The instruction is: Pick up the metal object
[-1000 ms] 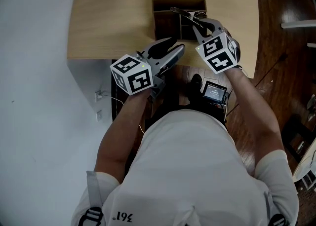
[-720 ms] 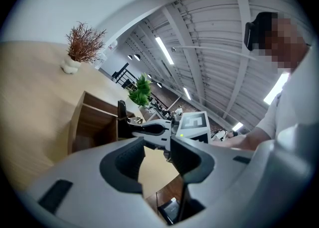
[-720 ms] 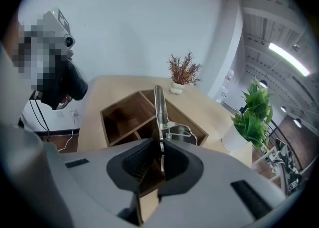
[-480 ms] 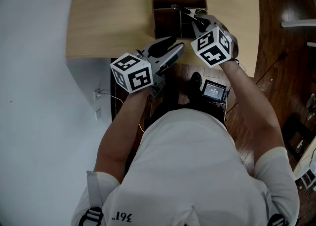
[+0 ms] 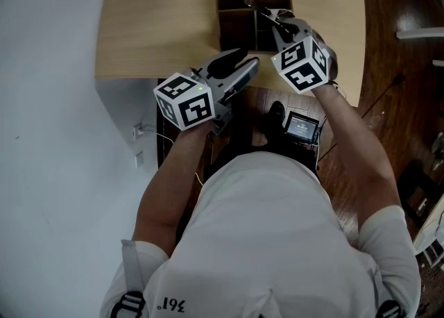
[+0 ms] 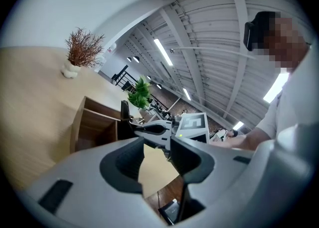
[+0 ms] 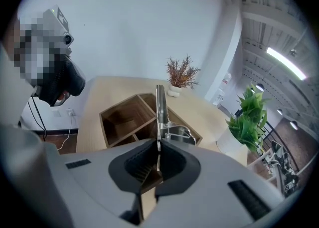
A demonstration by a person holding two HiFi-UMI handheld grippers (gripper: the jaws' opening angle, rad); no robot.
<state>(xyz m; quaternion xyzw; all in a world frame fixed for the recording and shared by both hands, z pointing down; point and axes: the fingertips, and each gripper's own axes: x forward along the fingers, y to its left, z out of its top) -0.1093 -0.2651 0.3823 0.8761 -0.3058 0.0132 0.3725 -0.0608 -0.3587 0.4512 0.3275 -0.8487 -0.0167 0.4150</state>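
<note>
Right gripper [image 7: 158,147] pinches the metal object [image 7: 160,103] over the box [image 7: 119,115] — next, probably, lift it clear; left gripper [image 6: 157,152] gapes empty.

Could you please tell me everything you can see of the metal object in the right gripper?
The metal object is a slim, silvery flat bar with a shiny bent bracket near its lower end. The right gripper is shut on its lower part, so the bar stands out past the jaws, above the divided wooden box. Only the gripper visibly touches it.
</note>
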